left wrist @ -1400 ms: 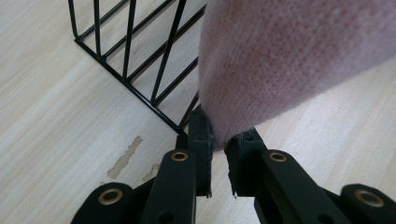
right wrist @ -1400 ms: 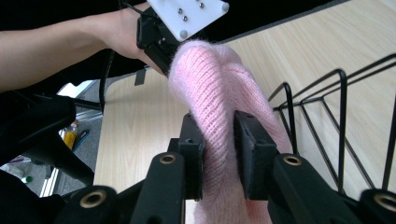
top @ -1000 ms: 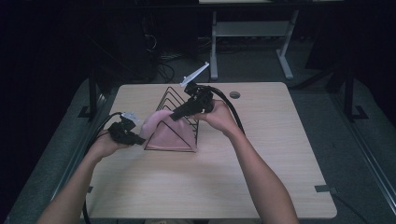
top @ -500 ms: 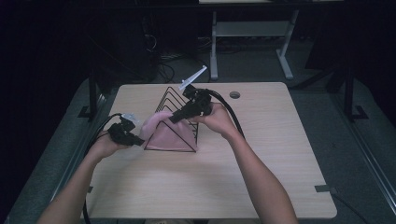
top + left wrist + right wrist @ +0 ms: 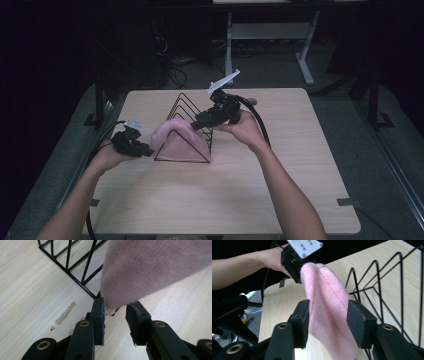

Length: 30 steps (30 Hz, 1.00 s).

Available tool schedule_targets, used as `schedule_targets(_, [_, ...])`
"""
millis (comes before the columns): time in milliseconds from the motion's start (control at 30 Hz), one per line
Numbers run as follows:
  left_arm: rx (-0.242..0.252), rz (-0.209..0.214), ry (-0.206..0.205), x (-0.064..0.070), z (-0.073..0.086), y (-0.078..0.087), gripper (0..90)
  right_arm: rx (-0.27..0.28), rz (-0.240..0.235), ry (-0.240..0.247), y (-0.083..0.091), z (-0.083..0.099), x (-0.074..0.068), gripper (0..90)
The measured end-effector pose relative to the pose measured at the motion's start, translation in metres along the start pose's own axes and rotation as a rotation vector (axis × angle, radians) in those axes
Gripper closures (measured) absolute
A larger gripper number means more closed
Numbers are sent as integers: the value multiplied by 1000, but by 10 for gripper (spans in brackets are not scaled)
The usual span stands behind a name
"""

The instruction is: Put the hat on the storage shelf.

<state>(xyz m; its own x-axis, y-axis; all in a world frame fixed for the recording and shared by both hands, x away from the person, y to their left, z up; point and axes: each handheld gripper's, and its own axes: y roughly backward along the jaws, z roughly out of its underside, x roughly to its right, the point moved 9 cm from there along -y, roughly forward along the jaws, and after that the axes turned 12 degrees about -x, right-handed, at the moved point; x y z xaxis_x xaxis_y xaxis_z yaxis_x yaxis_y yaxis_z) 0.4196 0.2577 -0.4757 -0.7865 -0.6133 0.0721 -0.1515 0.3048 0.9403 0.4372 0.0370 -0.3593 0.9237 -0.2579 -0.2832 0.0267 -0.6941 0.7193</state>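
Observation:
A pink knit hat (image 5: 177,142) is draped over the front of a black wire rack (image 5: 192,107) on the table. My left gripper (image 5: 149,151) sits at the hat's left lower edge. In the left gripper view its jaws (image 5: 115,307) stand apart, with the hat's tip (image 5: 155,270) just reaching between them beside the rack's base wire (image 5: 72,272). My right gripper (image 5: 196,122) hovers over the rack's top. In the right gripper view it is open (image 5: 329,308), straddling the hat's ridge (image 5: 329,302), with the left gripper (image 5: 295,267) beyond it.
The light wooden table (image 5: 250,200) has bare room in front and to the right. A small round dark spot (image 5: 251,101) lies near the far edge. A white desk frame (image 5: 270,35) stands on the dark floor behind.
Almost nothing has changed: both grippers stay at the hat on the rack, and the right hand has edged slightly to the right.

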Motion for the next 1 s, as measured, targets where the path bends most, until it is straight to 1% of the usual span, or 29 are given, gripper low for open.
schedule_targets(100, [1,-4,-1,1,1,2,672,2,4,-7,4,3,1,521])
schedule_targets(133, [-2,-5,-5,2,1,3,670,5,11,0,5,5,3,521])
schedule_targets(200, [3,-9,-6,2,1,4,670,0,10,-9,6,7,3,521])
schedule_targets(233, [3,-8,-5,2,1,4,670,2,7,-18,7,9,3,525])
schedule_targets(300, [9,-5,3,3,0,5,671,4,2,-11,8,10,4,546])
schedule_targets(400, [7,0,-2,5,0,5,672,0,8,-14,10,12,4,545])
schedule_targets(433, [8,-3,-4,5,0,5,672,2,6,-24,11,12,4,546])
schedule_targets(500, [11,-1,-7,6,-1,6,672,5,14,-13,13,14,6,557])
schedule_targets(533, [20,4,-6,7,-2,6,672,8,6,-23,14,15,5,563])
schedule_targets(567, [20,5,-13,8,-2,7,678,11,3,-26,15,15,4,565])
schedule_targets(633, [24,6,-9,9,-3,7,679,3,13,-20,15,19,5,559])
schedule_targets(667, [21,5,-11,9,-2,7,679,-3,16,-27,15,21,5,557])
schedule_targets(700, [9,0,-17,9,-1,7,678,-11,27,-25,16,24,7,556])
schedule_targets(733, [9,-4,-16,9,0,7,678,-20,37,-24,17,28,8,553])
schedule_targets(767, [6,-3,-20,9,1,8,677,-22,44,-42,19,34,11,548])
schedule_targets(800, [16,-4,-14,10,1,9,675,-25,50,-43,21,37,13,547])
schedule_targets(833, [16,-1,-14,10,1,9,673,-21,52,-63,24,43,16,545])
schedule_targets(867, [16,-2,-15,10,1,10,672,-17,55,-68,26,46,17,542])
schedule_targets(900, [14,-4,-17,10,2,10,670,-13,57,-89,30,50,18,534])
schedule_targets(933, [13,-4,-16,11,2,10,667,-6,66,-92,33,54,21,527])
schedule_targets(1000, [10,-6,-17,11,2,10,659,8,69,-108,39,61,24,522])
